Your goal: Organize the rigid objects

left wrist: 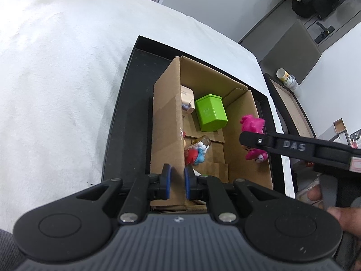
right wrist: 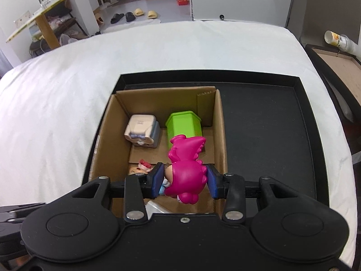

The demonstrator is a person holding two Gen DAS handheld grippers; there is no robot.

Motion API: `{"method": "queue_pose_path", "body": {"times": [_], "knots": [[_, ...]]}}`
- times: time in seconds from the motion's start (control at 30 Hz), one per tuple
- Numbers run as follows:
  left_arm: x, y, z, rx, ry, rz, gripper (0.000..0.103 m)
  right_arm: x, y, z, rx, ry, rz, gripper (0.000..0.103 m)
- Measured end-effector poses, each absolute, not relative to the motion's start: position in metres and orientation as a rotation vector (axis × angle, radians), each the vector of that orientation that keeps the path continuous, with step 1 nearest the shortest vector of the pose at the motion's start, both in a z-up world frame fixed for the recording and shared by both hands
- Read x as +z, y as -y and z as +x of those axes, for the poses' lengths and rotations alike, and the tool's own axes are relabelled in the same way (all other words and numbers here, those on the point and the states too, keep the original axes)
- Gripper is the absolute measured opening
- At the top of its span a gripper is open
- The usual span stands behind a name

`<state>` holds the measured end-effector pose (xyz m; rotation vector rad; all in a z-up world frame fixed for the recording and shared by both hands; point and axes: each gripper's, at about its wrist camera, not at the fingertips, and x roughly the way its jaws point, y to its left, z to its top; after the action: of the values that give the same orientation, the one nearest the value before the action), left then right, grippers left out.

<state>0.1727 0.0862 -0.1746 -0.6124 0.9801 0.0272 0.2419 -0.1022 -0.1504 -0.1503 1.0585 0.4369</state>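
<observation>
White bed, right claw (right wrist: 185,178) clamping glossy magenta dinosaur figure (right wrist: 186,169), left claw (left wrist: 177,183) pinching cardboard box (left wrist: 167,122) wall

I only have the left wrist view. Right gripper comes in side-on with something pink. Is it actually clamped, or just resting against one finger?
Observer: Clamped. In the right wrist view the pink dinosaur figure sits between both pads of the right gripper.
Operator: Where is it relative to the cardboard box?
Observer: Over the open cardboard box, near its right wall, in front of the green container.
Operator: What's the beige thing behind the box wall?
Observer: A small beige and blue-grey toy, left of the green container, by the back wall.
Operator: Space to the right of the box?
Observer: Yes, the black tray is bare there.
</observation>
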Motion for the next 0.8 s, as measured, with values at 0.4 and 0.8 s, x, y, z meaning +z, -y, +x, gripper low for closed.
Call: {"method": "queue_pose_path", "body": {"times": [0.4,0.8], "knots": [[-0.172,-0.084,0.180,0.060,-1.027,-0.634,0.011,-0.138,0.122,0.238,0.425,-1.030,-0.066,0.051],[-0.161,-0.070,0.186,0.090,-1.072,-0.561,0.011,-0.118,0.158,0.234,0.438,-1.003,0.050,0.067]]}}
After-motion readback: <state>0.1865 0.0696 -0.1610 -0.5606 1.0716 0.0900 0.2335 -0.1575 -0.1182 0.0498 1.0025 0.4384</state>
